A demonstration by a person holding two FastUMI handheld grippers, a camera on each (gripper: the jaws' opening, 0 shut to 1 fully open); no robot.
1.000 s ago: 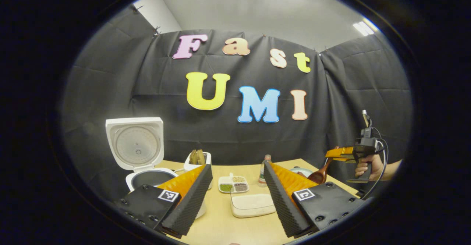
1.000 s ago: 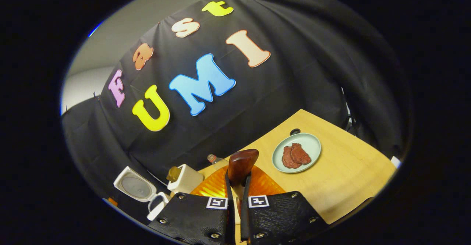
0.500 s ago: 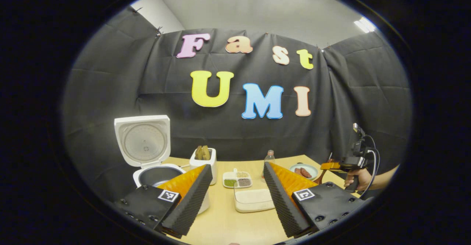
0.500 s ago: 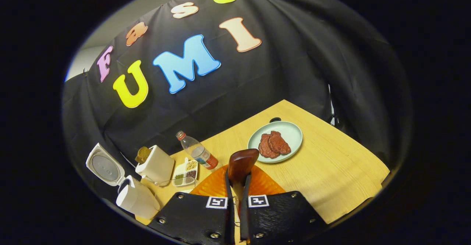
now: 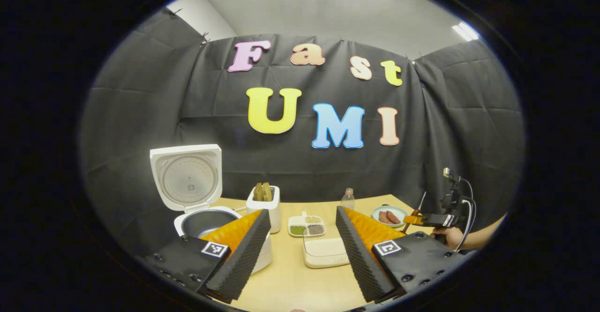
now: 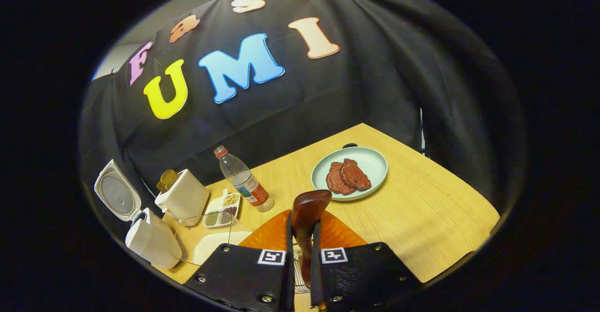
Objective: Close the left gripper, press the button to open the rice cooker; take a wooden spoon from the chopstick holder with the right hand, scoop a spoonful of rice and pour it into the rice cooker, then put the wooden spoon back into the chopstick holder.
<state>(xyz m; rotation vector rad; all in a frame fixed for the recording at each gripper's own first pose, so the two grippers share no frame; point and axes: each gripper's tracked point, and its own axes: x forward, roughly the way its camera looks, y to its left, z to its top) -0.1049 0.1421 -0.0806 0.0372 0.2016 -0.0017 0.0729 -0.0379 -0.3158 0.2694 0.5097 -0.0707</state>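
The white rice cooker (image 5: 220, 256) stands open at the left of the table, its lid (image 5: 186, 177) raised and its dark pot (image 5: 206, 222) showing. My left gripper (image 5: 302, 210) is open in front of it, holding nothing. Beside the cooker is the white chopstick holder (image 5: 266, 205) with wooden utensils in it. A clear box of rice (image 5: 324, 252) lies between my left fingers. In the right gripper view my right gripper (image 6: 302, 223) is shut on the wooden spoon (image 6: 309, 205), whose bowl points forward over the table. The cooker (image 6: 152, 242), holder (image 6: 183, 200) and rice box (image 6: 212, 245) sit to its lower left.
A small divided dish of grains (image 5: 307, 226) and a plastic bottle (image 6: 243, 181) stand behind the rice box. A pale plate (image 6: 375, 162) with two brown meat pieces lies at the back right. The wooden table (image 6: 436, 218) ends near the right. A hand (image 5: 452, 237) holds the right gripper.
The right gripper has come down and tilted toward the table with the spoon still held. In the left gripper view the cooker and holder have shifted right and look farther off.
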